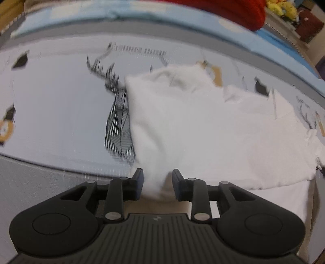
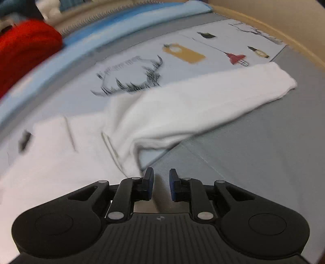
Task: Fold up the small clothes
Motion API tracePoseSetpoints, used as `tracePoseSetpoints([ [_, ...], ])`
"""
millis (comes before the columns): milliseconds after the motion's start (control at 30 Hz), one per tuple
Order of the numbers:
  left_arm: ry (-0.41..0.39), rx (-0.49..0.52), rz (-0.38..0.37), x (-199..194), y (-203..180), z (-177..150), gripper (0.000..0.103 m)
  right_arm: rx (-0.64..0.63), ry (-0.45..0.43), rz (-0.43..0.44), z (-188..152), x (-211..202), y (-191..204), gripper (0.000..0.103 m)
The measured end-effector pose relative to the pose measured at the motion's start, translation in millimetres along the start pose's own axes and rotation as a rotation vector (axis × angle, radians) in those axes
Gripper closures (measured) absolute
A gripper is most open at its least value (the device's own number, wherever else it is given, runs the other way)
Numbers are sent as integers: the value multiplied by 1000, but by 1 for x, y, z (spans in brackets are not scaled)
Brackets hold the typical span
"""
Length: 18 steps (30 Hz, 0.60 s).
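A small white long-sleeved garment (image 1: 203, 130) lies on a pale printed mat (image 1: 61, 105). In the left wrist view a bunched part of it hangs between the fingers of my left gripper (image 1: 157, 183), whose jaws stand apart around the cloth. In the right wrist view the garment (image 2: 61, 154) spreads to the left and one sleeve (image 2: 213, 101) stretches out to the right. My right gripper (image 2: 161, 183) is open and empty, just in front of the garment's near edge over the grey surface (image 2: 254, 142).
The mat (image 2: 182, 52) carries deer, lamp and tag drawings. A light blue cushion edge (image 1: 142, 14) runs along the far side with a red fabric item (image 1: 233, 10) on it. A red item (image 2: 26, 46) also shows at far left in the right wrist view.
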<state>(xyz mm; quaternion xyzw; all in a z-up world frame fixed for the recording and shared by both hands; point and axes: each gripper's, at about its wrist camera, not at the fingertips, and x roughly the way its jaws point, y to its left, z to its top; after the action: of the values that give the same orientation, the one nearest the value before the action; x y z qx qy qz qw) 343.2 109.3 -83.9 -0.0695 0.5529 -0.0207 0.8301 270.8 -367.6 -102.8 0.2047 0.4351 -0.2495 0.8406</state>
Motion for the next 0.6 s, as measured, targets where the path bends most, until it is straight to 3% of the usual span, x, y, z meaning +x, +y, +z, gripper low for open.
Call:
tracePoseSetpoints([
  [100, -18, -31, -39, -5, 3, 3, 69, -43, -119, 215, 3, -24, 9, 85],
  [133, -5, -37, -29, -1, 4, 2, 69, -35, -121, 273, 3, -27, 9, 85],
  [200, 62, -26, 27, 16, 7, -5, 71, -23, -42, 336, 1, -18, 12, 84],
  [233, 74, -23, 36, 22, 10, -7, 73, -20, 36, 327, -2, -7, 13, 84],
  [333, 44, -38, 30, 12, 7, -2, 72, -58, 211, 187, -17, 23, 10, 89],
  [433, -24, -21, -34, -1, -3, -1, 65, -17, 180, 207, -13, 12, 1, 88],
  [533, 84, 9, -19, 24, -10, -7, 63, -41, 56, 213, 1, -7, -3, 86],
  [600, 68, 50, 11, 21, -18, -8, 62, -12, 20, 213, 8, -12, -15, 85],
])
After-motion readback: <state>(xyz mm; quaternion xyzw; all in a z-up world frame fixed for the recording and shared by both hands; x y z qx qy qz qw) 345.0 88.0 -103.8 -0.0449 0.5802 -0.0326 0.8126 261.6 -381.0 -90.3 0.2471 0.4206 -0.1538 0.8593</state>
